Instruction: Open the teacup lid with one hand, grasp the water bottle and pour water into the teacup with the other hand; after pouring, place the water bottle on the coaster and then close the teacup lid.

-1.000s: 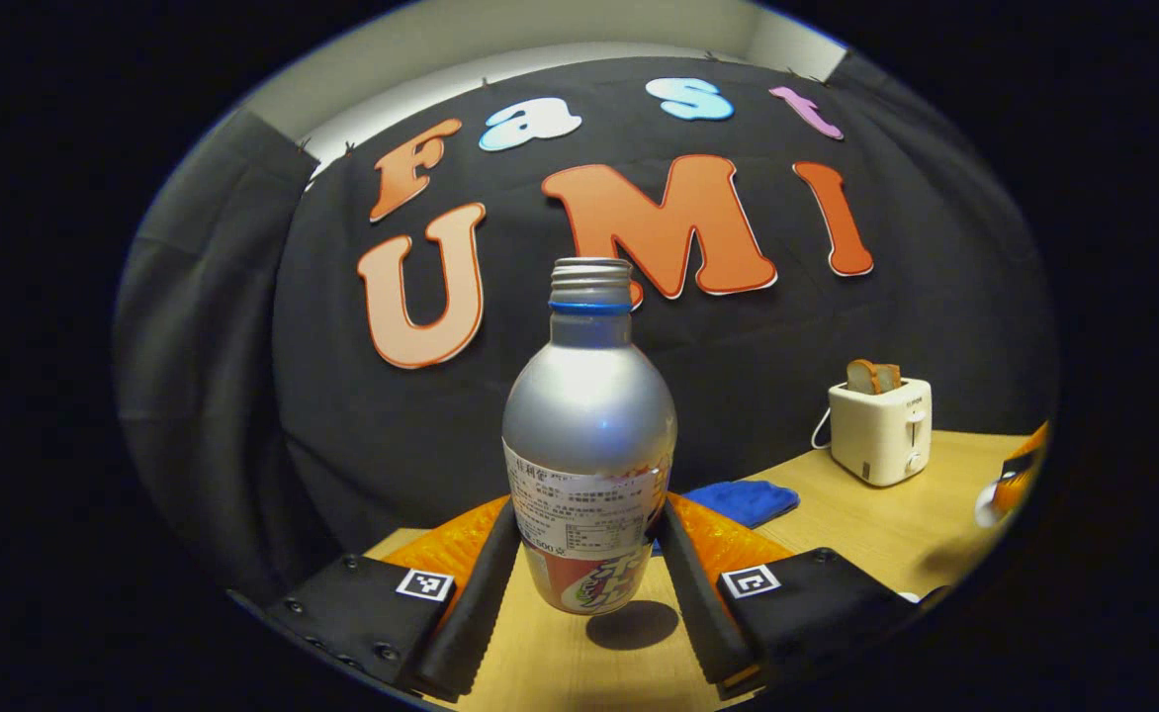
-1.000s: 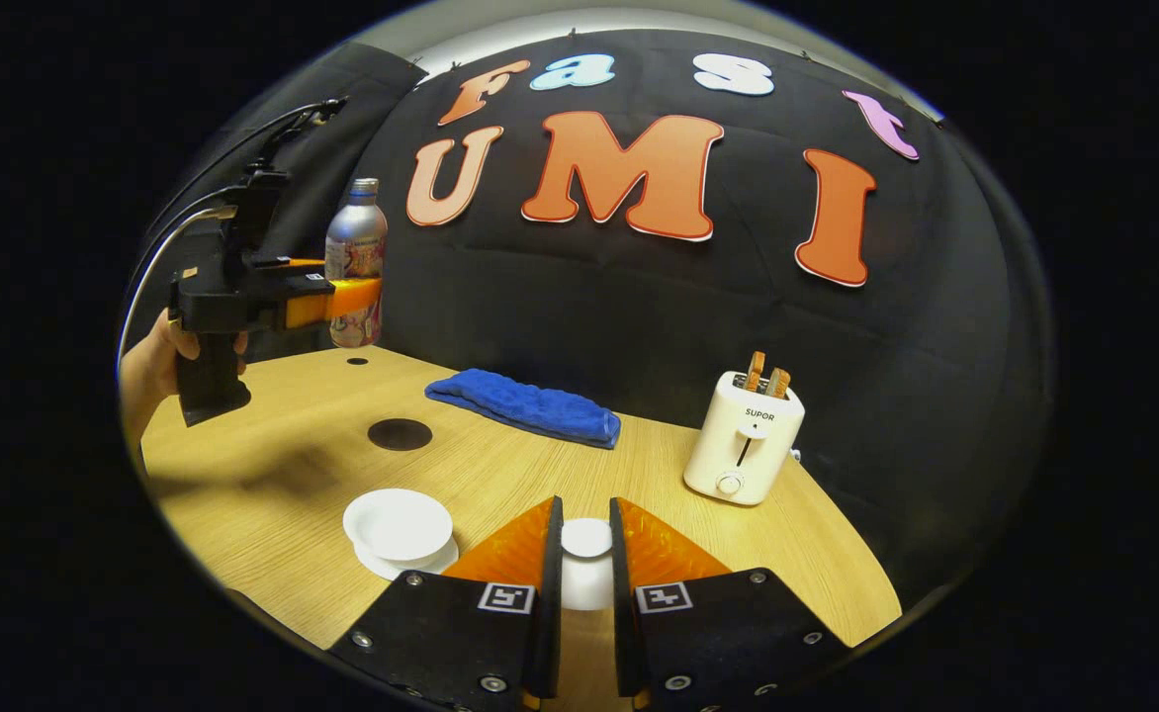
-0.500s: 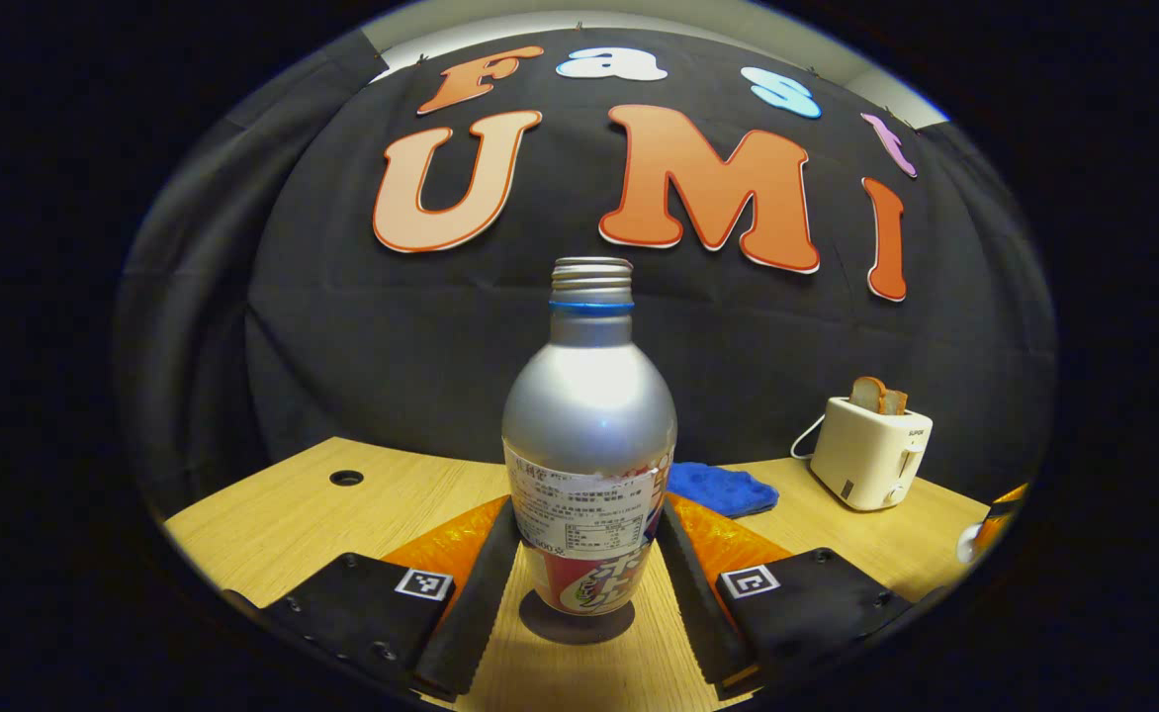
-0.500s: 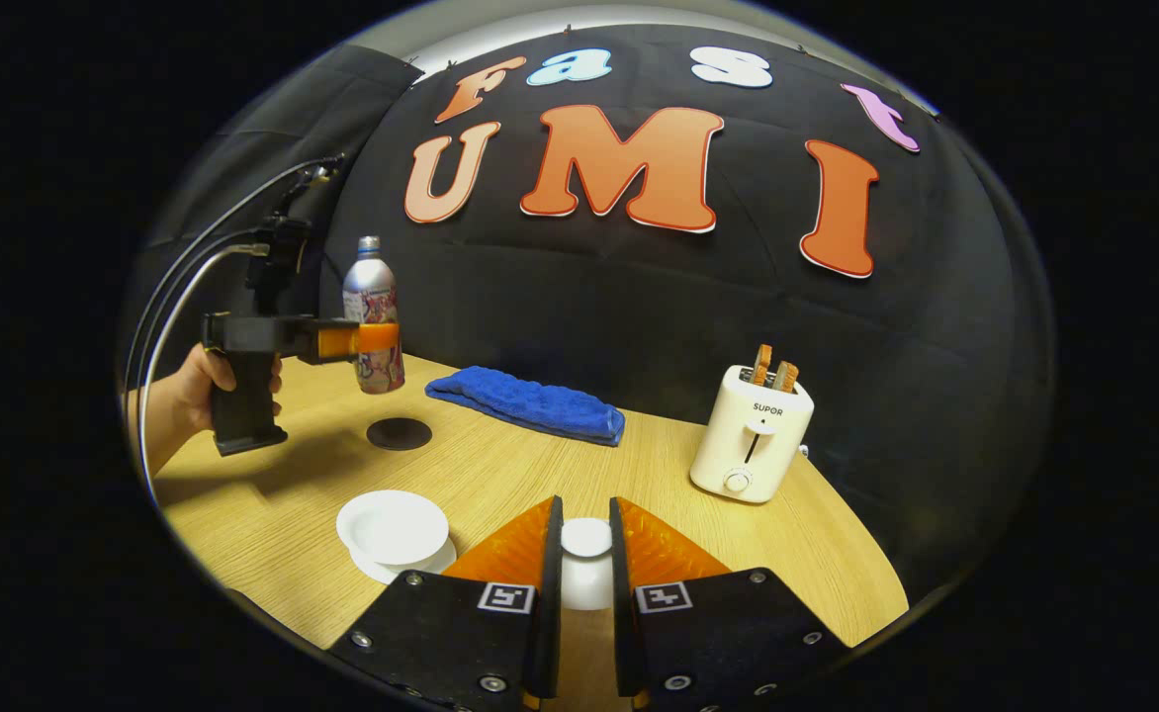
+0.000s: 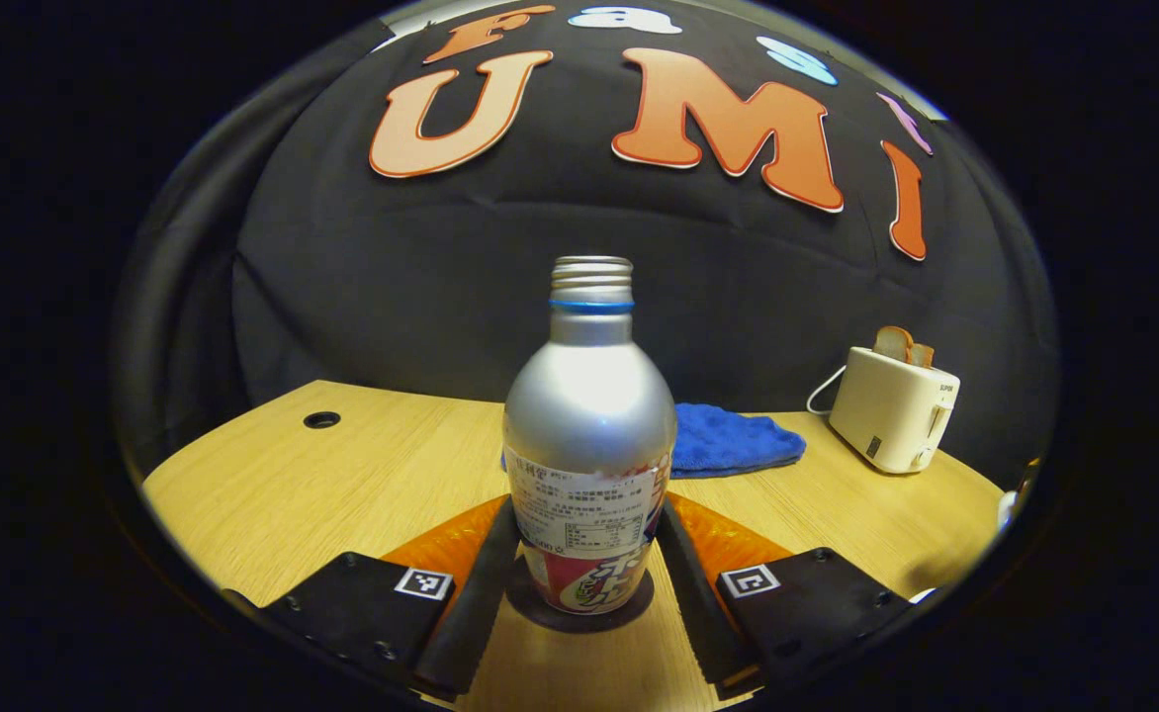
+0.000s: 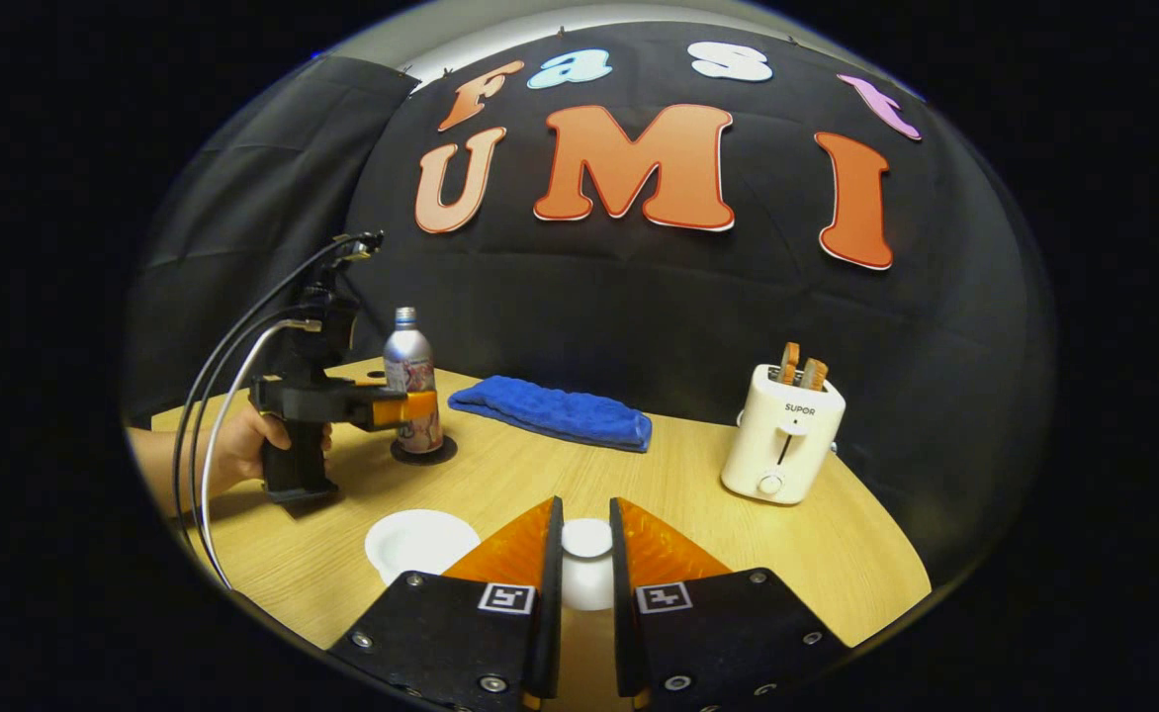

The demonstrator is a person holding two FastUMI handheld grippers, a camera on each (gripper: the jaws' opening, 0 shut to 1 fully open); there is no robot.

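Upright, water bottle [image 5: 589, 435] on coaster [image 5: 579, 605]

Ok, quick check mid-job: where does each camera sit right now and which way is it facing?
Left gripper view: rides the left gripper, low over the table, facing the water bottle between its own fingers.
Right gripper view: rides the right gripper, fingers closed on the teacup lid, looking across the teacup toward the hand.
Shared: bottle, coaster, blue towel, toaster.
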